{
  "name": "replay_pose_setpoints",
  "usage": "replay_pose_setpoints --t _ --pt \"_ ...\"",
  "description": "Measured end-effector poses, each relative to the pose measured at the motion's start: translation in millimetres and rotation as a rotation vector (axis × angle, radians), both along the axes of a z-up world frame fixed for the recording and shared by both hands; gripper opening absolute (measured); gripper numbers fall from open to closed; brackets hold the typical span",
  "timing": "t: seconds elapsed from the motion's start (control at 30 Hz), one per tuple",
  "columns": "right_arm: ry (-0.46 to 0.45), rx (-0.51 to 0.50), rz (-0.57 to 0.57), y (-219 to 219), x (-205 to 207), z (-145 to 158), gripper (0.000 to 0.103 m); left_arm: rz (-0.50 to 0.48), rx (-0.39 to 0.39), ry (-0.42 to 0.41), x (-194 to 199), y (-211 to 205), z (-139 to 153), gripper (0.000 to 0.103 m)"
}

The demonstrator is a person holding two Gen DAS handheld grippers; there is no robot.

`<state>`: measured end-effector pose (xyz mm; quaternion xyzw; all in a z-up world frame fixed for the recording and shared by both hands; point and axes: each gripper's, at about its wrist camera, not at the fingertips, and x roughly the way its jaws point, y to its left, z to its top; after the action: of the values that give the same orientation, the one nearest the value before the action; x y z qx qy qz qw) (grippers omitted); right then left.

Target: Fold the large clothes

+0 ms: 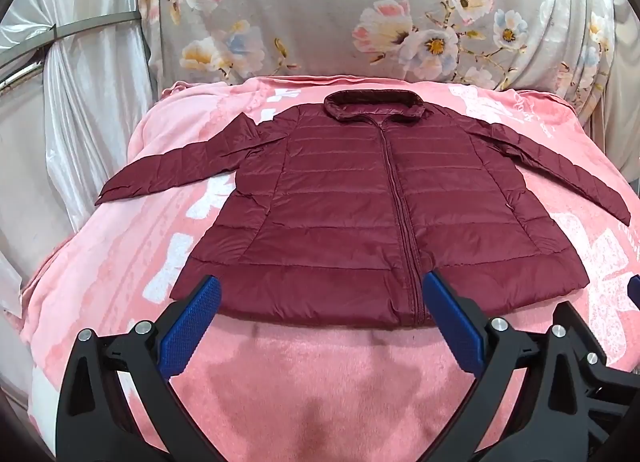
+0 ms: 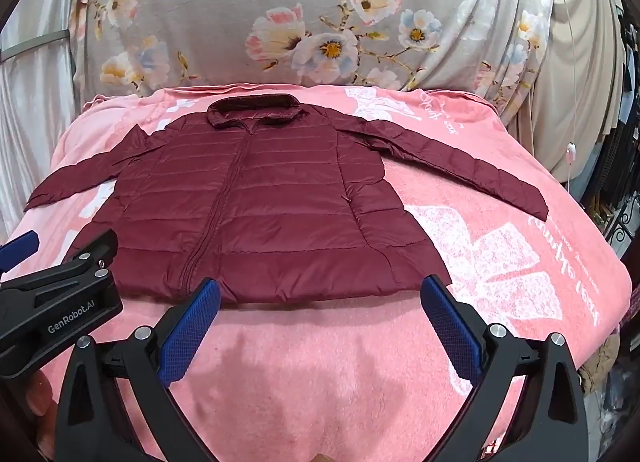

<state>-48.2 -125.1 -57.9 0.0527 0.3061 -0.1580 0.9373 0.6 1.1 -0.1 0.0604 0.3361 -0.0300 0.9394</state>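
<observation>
A maroon jacket (image 1: 360, 214) lies flat on the pink blanket (image 1: 304, 382), collar at twelve o'clock; left tongs (image 1: 320, 302) and right tongs (image 2: 320, 302), both released and empty, hover at its hem.

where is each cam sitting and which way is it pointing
Left wrist: on the left claw, looking forward and down across the jacket on the pink blanket; its own open blue fingers show, and the right claw's edge at far right.
Right wrist: on the right claw, same direction, set further right; its open fingers, the left claw and a fingertip show.
Shared: jacket, blanket, floral sheet behind.
</observation>
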Motion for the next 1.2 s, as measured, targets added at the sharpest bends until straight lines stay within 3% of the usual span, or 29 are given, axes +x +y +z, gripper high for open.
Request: replay_pose_setpoints --t 1.2 --pt "-0.003 0.016 0.033 6.0 2.6 4.6 0.098 0.058 0.028 0.009 -5.4 15.2 -2.3 0.098"
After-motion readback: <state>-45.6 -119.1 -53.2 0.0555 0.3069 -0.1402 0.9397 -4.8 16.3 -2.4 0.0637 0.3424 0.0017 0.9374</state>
